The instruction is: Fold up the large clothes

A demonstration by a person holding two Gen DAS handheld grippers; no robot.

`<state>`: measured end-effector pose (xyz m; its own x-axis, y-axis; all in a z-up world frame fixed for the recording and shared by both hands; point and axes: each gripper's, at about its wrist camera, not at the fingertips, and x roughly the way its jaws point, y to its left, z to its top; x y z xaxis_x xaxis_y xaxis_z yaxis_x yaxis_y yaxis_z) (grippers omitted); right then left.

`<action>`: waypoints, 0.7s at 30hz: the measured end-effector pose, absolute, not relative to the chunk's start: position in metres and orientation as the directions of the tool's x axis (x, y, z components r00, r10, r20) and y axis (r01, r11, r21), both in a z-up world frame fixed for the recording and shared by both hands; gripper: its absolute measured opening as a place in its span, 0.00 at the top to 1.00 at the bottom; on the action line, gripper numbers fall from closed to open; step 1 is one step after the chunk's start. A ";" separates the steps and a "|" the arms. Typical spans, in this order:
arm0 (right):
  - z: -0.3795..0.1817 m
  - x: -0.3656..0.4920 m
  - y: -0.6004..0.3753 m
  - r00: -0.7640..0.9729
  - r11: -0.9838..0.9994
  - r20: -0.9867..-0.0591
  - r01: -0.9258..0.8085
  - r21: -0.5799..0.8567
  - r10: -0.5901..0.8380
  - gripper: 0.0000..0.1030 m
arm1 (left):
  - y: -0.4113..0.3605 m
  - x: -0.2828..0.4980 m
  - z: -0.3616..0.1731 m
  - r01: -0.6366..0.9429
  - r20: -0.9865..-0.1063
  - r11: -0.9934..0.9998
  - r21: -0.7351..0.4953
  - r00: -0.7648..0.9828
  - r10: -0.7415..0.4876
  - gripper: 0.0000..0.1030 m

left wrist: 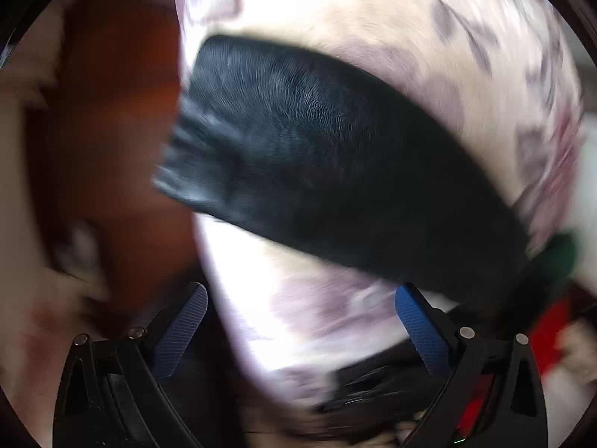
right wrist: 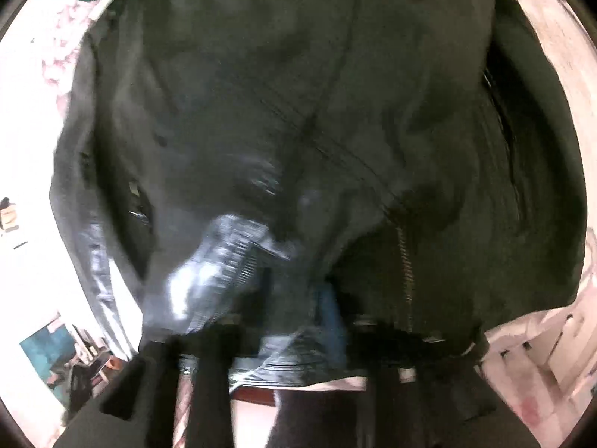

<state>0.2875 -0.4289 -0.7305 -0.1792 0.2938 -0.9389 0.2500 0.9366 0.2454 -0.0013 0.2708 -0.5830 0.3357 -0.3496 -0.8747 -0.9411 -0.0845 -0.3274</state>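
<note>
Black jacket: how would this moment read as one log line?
item: black jacket | surface: floral sheet | left claw: open, empty | right claw: blurred, fabric between | fold: unfinished

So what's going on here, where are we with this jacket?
A person is working a black leather jacket with a handheld claw in each hand, on a pale floral sheet. The right claw has a fold of the jacket's edge, near the zipper, between its fingers; blur hides whether the pads are pressing. The left claw is open and empty, over the sheet just short of a black sleeve. Both views are blurred. No finished fold shows yet.
</note>
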 end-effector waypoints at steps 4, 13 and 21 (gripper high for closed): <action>-0.729 0.296 -0.414 -0.170 0.929 -0.942 0.286 0.234 0.290 0.54 | 0.280 -0.018 -0.622 -0.876 -0.841 -0.293 -0.383 0.462 -0.281 0.28; -0.729 0.310 -0.357 -0.161 0.975 -0.971 0.166 0.150 0.177 0.54 | 0.299 0.001 -0.539 -0.963 -0.967 -0.102 -0.251 0.253 -0.011 0.96; -0.705 0.321 -0.348 -0.021 0.999 -0.999 -0.011 0.031 0.030 0.40 | 0.298 0.066 -0.444 -0.940 -0.934 0.298 -0.166 0.247 0.258 0.98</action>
<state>0.3211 -0.3478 -0.7049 -0.0214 0.0305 -0.9993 -0.0114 0.9995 0.0307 0.0656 0.2976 -0.4442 0.2472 0.2583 -0.9339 -0.9398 0.2985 -0.1662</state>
